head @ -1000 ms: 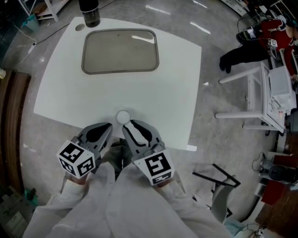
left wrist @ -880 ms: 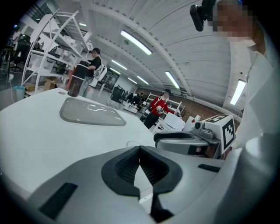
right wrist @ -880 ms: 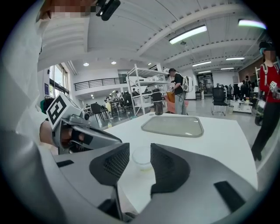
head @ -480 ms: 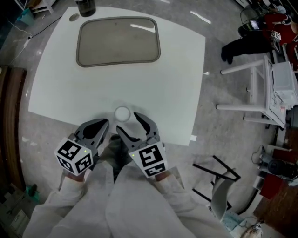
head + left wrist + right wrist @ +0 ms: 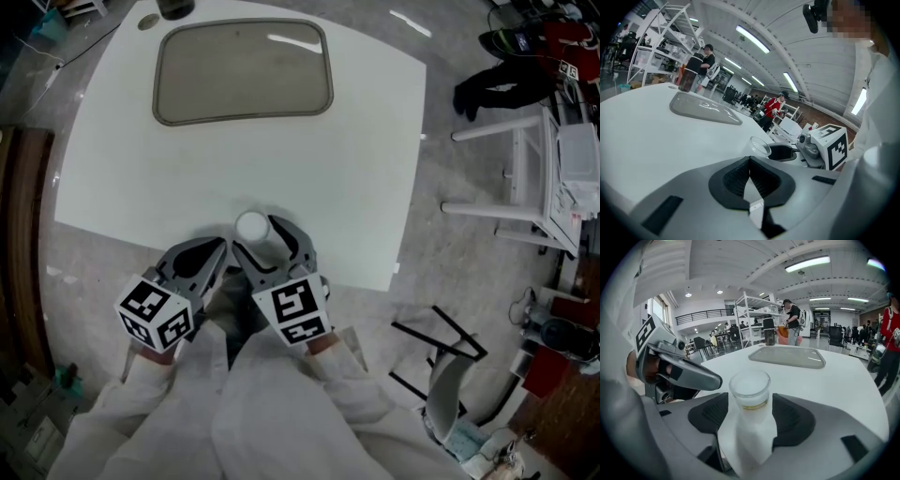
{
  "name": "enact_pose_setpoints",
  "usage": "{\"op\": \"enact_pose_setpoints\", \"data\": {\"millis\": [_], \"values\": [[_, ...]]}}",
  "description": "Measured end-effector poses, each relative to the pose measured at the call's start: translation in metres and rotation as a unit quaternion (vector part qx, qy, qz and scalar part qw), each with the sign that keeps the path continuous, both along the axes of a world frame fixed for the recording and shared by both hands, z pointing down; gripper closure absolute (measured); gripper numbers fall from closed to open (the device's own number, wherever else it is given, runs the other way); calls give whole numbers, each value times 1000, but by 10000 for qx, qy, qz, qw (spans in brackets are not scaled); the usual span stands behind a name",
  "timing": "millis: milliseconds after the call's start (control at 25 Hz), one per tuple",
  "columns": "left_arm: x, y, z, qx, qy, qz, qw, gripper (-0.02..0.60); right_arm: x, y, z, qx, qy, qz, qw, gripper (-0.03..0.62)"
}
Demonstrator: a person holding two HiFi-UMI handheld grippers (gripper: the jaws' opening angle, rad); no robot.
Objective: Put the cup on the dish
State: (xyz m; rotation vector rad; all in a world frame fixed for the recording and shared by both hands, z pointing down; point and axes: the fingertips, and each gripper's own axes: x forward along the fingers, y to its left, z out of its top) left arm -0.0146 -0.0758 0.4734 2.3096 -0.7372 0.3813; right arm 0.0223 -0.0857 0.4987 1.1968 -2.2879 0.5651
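A small clear cup (image 5: 251, 227) stands upright near the white table's front edge. My right gripper (image 5: 265, 242) straddles it. Its jaws have just been opening, and in the right gripper view the cup (image 5: 750, 394) sits between the two dark pads (image 5: 712, 414) with a thin gap on each side. My left gripper (image 5: 217, 248) hovers just left of the cup, its tips meeting with nothing in them; its own view shows the cup (image 5: 759, 146) ahead to the right. The grey rounded dish (image 5: 242, 70) lies empty at the table's far side.
A dark bottle (image 5: 173, 7) stands at the table's far left corner beside the dish. The table's front edge (image 5: 309, 272) runs right under the grippers. A white side table (image 5: 525, 159) and a black metal frame (image 5: 441, 347) stand on the floor to the right.
The right gripper's jaws spread wide and came forward and down, so the cup that stood ahead of their tips now sits between them. The left gripper sank a little.
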Motion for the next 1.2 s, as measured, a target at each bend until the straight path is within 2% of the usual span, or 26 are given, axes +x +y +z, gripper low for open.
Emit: {"op": "enact_pose_setpoints", "data": {"millis": [760, 1200], "values": [[3, -4, 10, -169, 53, -59, 9998, 574, -5, -16, 8, 135, 41, -89, 9999, 321], [8, -10, 5, -92, 65, -175, 9998, 574, -1, -17, 4, 83, -67, -92, 9999, 324]]}}
